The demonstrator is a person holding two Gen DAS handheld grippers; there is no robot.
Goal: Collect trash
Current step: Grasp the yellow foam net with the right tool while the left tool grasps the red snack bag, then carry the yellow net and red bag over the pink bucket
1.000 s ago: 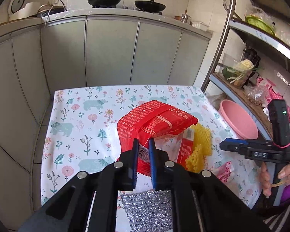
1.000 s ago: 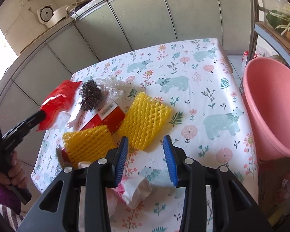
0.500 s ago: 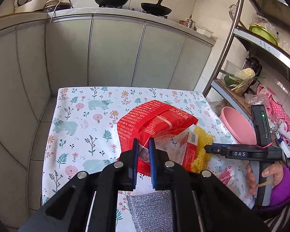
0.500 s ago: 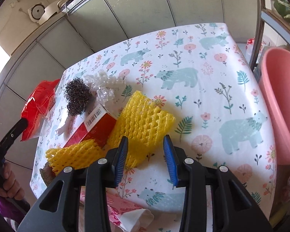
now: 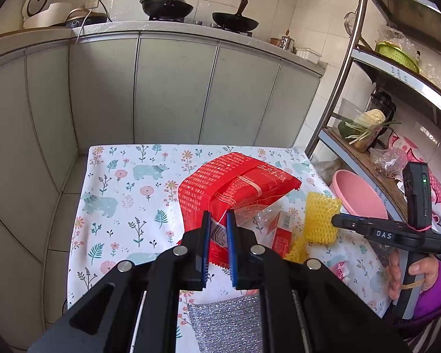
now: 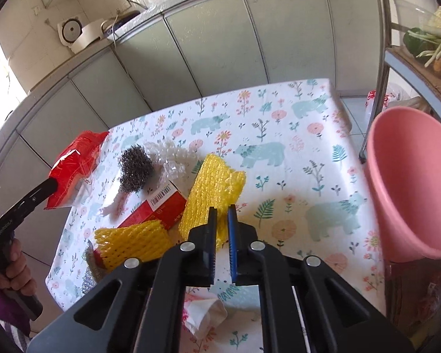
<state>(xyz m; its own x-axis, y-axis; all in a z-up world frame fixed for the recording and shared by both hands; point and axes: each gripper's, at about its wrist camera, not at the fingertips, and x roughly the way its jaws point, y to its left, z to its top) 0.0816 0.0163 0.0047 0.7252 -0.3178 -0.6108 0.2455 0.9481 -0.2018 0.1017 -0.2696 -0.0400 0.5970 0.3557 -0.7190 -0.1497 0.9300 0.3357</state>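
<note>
Trash litters floral tablecloth before grey kitchen cabinets.

Black gripper, blue-lined jaws, purple sleeve

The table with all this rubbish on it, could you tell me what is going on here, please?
A person is collecting trash with two tools. The left hand-held gripper is shut on a red bag, held up off the table. The right hand-held gripper has closed on a yellow foam net. A pink basin waits beside the table.
</note>
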